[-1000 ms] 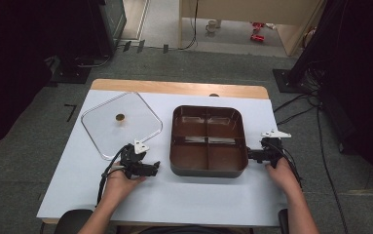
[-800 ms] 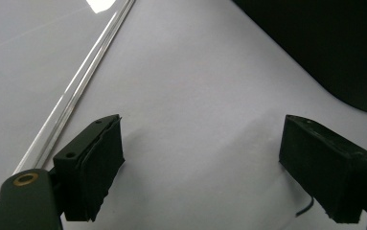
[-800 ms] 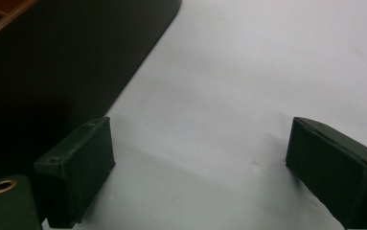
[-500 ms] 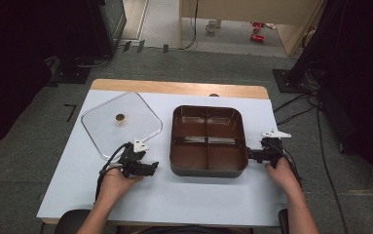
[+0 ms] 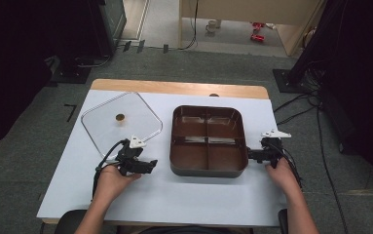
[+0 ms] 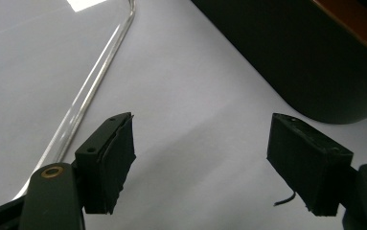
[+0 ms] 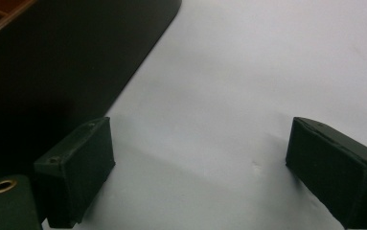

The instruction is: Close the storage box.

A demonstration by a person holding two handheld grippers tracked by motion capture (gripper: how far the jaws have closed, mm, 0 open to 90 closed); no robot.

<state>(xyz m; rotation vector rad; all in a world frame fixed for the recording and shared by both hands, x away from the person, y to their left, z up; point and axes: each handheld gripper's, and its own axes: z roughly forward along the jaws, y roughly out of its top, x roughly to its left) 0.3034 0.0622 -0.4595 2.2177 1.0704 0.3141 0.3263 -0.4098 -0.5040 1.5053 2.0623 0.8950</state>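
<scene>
A dark brown tray with four compartments sits on the white table top. To its left lies a clear square lid with a small brown knob. My left gripper rests on the table between lid and tray, open and empty; the left gripper view has the lid's edge at left and the tray's dark wall at upper right. My right gripper sits by the tray's right side, open and empty, with the tray's wall at left in the right gripper view.
The white table top has bare room in front of the tray. A wooden strip runs along the far edge. Black stands and cables sit on the grey floor around the table.
The left gripper has shifted slightly nearer the table's front edge. The right gripper, tray and lid have stayed put.
</scene>
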